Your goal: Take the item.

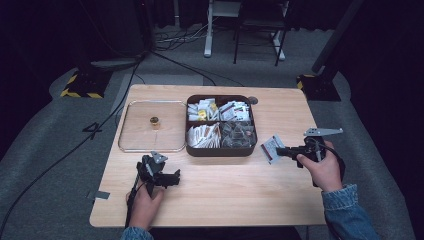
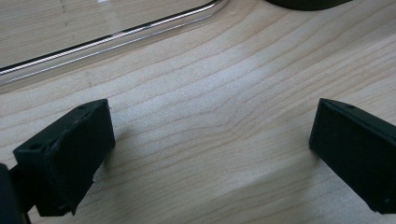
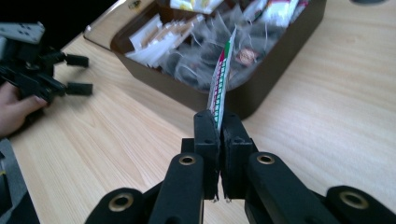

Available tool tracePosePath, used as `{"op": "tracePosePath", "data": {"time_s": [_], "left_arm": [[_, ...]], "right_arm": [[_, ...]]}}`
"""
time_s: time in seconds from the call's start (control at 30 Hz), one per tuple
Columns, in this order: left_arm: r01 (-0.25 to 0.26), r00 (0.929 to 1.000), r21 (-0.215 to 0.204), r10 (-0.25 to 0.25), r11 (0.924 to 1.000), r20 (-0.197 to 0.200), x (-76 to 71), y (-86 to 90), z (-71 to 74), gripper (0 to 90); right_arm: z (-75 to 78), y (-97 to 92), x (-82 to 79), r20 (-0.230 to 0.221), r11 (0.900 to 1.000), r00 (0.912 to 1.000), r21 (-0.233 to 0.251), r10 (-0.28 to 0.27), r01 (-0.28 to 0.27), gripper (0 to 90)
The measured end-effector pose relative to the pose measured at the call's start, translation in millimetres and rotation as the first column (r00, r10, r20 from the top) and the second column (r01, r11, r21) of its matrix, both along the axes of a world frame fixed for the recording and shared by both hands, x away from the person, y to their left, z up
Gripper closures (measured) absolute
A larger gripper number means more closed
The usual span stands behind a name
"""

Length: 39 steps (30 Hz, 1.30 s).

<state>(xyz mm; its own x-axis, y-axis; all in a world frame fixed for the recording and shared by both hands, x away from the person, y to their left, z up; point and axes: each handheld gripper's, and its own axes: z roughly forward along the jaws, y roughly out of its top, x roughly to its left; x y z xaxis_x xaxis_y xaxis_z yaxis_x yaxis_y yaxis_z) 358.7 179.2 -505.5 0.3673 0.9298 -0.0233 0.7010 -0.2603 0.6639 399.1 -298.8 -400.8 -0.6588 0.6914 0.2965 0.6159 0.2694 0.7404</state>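
The right gripper is clenched on a sachet, held edge-on just outside the brown compartment box, so its print cannot be read. The box's rear compartments are cut off in the right gripper view. The left gripper rests released on the bench, nothing between its jaws. A clear lid lies beside the box, its knob small and indistinct.
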Motion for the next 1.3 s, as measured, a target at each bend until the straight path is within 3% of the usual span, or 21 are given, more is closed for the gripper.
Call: {"op": "tracePosePath", "data": {"time_s": [0.33, 0.83, 1.07, 1.3], "left_arm": [[0.000, 1.0000, 0.000, 0.000, 1.0000, -0.001, 0.0, 0.0, 0.1, 0.4], [0.000, 1.0000, 0.000, 0.000, 1.0000, -0.001, 0.0, 0.0, 0.1, 0.4], [-0.001, 1.0000, 0.000, 0.001, 1.0000, -0.001, 0.0, 0.0, 0.0, 0.4], [0.000, 1.0000, 0.000, 0.000, 1.0000, 0.000, 0.0, 0.0, 0.0, 0.4]], "right_arm": [[-20.3, 6.1, -0.3, -0.067, 0.9980, 0.9977, -0.061, 0.011, -0.015, 87.5], [-47.2, 6.9, 3.5, -0.160, 0.9962, 0.9872, -0.086, 0.002, -0.016, 87.3], [-51.9, 3.0, 5.8, -0.179, 0.9970, 0.9838, -0.077, -0.010, -0.004, 86.0], [-54.2, 0.6, 6.7, -0.177, 0.9951, 0.9834, -0.097, -0.038, 0.021, 78.4]]}}
